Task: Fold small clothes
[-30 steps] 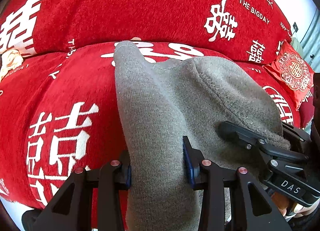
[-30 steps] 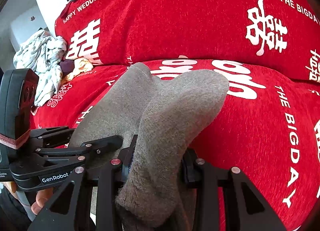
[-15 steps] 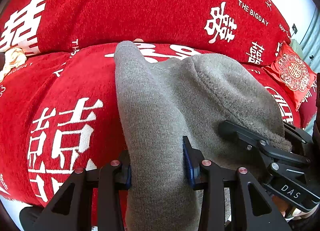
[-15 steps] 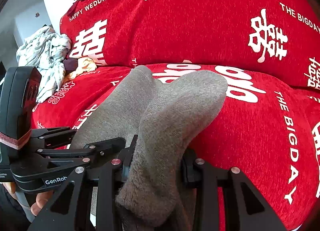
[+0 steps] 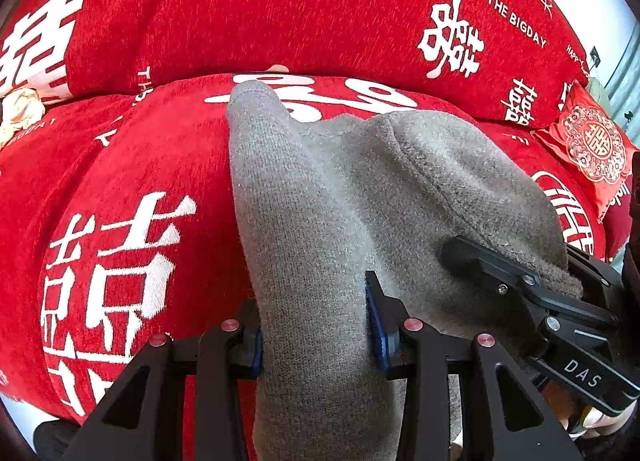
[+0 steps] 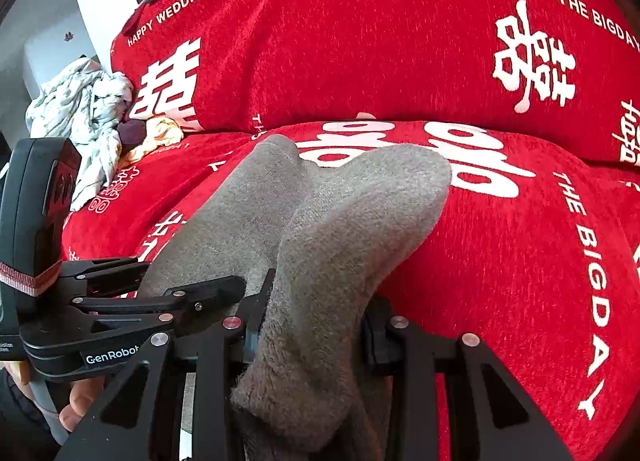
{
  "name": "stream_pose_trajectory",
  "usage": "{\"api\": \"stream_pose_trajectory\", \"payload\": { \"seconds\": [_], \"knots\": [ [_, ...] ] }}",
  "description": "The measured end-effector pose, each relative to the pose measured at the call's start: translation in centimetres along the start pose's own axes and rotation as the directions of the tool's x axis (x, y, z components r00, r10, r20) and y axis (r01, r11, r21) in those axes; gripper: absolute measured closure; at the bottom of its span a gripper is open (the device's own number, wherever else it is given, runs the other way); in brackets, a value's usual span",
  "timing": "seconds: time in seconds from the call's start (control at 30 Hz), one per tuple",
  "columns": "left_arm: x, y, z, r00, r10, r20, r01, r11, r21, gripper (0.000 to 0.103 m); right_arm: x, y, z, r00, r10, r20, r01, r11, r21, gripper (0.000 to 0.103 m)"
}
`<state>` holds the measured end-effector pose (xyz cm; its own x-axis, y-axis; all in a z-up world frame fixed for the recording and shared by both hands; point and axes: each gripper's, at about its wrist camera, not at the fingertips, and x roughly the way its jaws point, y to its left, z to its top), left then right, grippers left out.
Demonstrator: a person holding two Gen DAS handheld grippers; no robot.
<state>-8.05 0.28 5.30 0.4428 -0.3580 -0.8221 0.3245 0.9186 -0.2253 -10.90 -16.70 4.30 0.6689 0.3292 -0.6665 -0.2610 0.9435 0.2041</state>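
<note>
Red sofa cover (image 6: 400, 61), white lettering; crumpled pale cloth pile (image 6: 80, 101) far left; embroidered red cushion (image 5: 592, 145).

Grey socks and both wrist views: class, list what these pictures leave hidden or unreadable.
- Left wrist view: the cuff end of the grey sock runs past the bottom edge, between the left gripper fingers.
- Right wrist view: the sock's lower end drops behind the right gripper.
- Both views: whether it is one sock or two stays unclear.
- Right wrist view: the crumpled clothes are too small to identify.
</note>
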Motion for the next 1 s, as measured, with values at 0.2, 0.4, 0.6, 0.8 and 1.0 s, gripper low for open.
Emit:
{"api": "stream_pose_trajectory", "payload": {
  "seconds": [0.2,0.4,0.6,0.8,1.0],
  "knots": [
    [0.3,0.3,-0.1,1.0,-0.011,-0.011,0.011,1.0,-0.002,0.062,0.1,-0.6,-0.1,1.0,0.014,0.0,-0.014,1.0,0.007,0.066],
    [0.5,0.7,-0.6,1.0,-0.024,-0.017,0.024,1.0,-0.003,0.061,0.5,-1.7,-0.7,1.0,0.026,-0.017,-0.025,0.999,0.035,0.066],
    [0.8,1.3,-1.1,0.999,-0.043,-0.023,0.043,0.999,-0.01,0.057,1.0,-3.2,-1.2,0.998,0.054,-0.041,-0.051,0.995,0.08,0.066],
    [1.0,2.0,-1.7,0.998,-0.057,-0.013,0.057,0.998,-0.019,0.046,2.1,-5.4,-2.1,0.991,0.116,-0.071,-0.104,0.982,0.157,0.061],
    [1.4,3.4,-2.3,0.997,-0.078,0.005,0.078,0.996,-0.041,0.03,3.1,-8.0,-3.1,0.972,0.225,-0.066,-0.2,0.943,0.267,0.053]
  ]
}}
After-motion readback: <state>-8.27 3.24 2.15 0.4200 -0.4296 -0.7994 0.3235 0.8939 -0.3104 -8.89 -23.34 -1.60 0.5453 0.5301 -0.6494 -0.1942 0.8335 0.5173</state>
